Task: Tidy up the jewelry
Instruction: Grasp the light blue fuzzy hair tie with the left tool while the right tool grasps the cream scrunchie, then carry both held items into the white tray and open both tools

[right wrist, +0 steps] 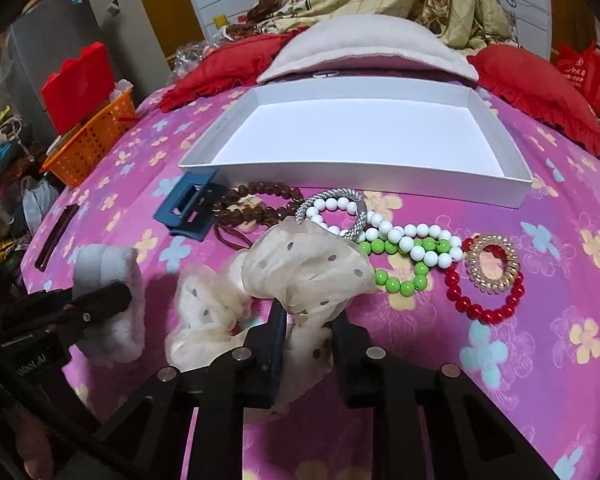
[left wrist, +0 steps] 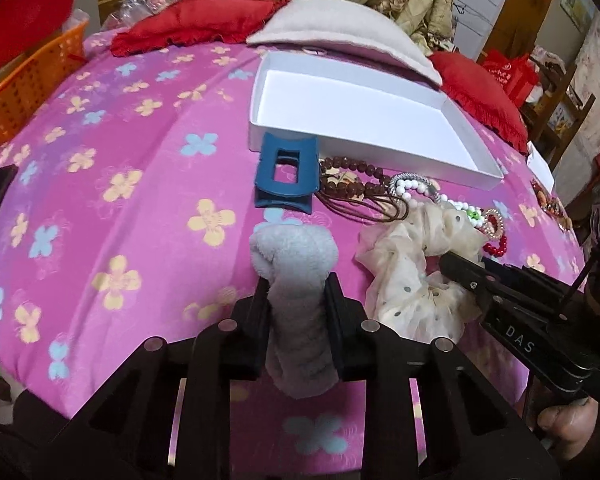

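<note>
Both pairs of jaws are clamped on cloth: the left gripper (left wrist: 296, 292) pinches one grey fluffy scrunchie (left wrist: 296, 276), the right gripper (right wrist: 310, 320) one cream dotted scrunchie (right wrist: 300, 276), both lying on the pink floral bedspread (left wrist: 120, 184). Each tool tilts steeply downward. Beyond sits one blue hair claw (right wrist: 190, 208) and one empty white box (right wrist: 356, 136). Only the right view shows the red (right wrist: 484, 300) and green bead bracelets (right wrist: 400, 268).
</note>
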A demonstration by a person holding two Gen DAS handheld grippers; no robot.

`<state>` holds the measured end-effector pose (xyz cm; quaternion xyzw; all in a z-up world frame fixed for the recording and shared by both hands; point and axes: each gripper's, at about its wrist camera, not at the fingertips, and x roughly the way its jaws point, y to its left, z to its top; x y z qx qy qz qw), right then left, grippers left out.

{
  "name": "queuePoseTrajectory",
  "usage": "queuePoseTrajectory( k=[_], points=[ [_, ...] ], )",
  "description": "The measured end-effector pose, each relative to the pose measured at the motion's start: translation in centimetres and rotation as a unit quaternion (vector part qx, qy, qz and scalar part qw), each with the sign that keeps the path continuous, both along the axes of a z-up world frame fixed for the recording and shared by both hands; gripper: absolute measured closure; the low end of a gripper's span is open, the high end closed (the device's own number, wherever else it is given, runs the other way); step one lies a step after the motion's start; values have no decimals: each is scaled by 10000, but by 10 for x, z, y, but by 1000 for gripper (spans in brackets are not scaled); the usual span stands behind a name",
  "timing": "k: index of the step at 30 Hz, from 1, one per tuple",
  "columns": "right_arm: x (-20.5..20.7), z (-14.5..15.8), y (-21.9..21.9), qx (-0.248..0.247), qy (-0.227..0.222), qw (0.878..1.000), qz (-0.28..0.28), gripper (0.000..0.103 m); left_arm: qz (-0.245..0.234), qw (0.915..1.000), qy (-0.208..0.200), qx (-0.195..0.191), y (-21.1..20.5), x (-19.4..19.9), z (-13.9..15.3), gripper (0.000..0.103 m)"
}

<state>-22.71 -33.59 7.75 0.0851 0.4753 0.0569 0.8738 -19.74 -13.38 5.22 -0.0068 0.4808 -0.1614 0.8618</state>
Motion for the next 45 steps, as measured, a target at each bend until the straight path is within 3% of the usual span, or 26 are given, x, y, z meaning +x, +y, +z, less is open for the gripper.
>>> queuePoseTrajectory(
  k=[8,16,27,33,37,43,45],
  points=[
    [-25,25,-5,88,-213,9997,-65,83,47,9993,-305,229,6,-26,27,80],
    [-39,54,-10,155,-571,9982,-11,83,141,9892,-941,1113,-2,-40,50,79],
    [-18,78,-30,178,-840,9963,-63,83,42,9845,-1039,1411,-16,-24,53,79],
    [8,84,-56,283,-930,9948,-289,83,-114,9869,-929,1315,-27,-2,55,79],
    [33,88,-73,389,-1008,9930,-482,83,-259,9904,-909,1008,-33,28,69,79],
    [82,80,-97,713,-929,9896,-831,83,-477,9940,-845,498,-46,100,85,79],
    [116,71,-104,876,-807,9885,-928,83,-491,9957,-717,314,-52,131,82,79]
  ],
)
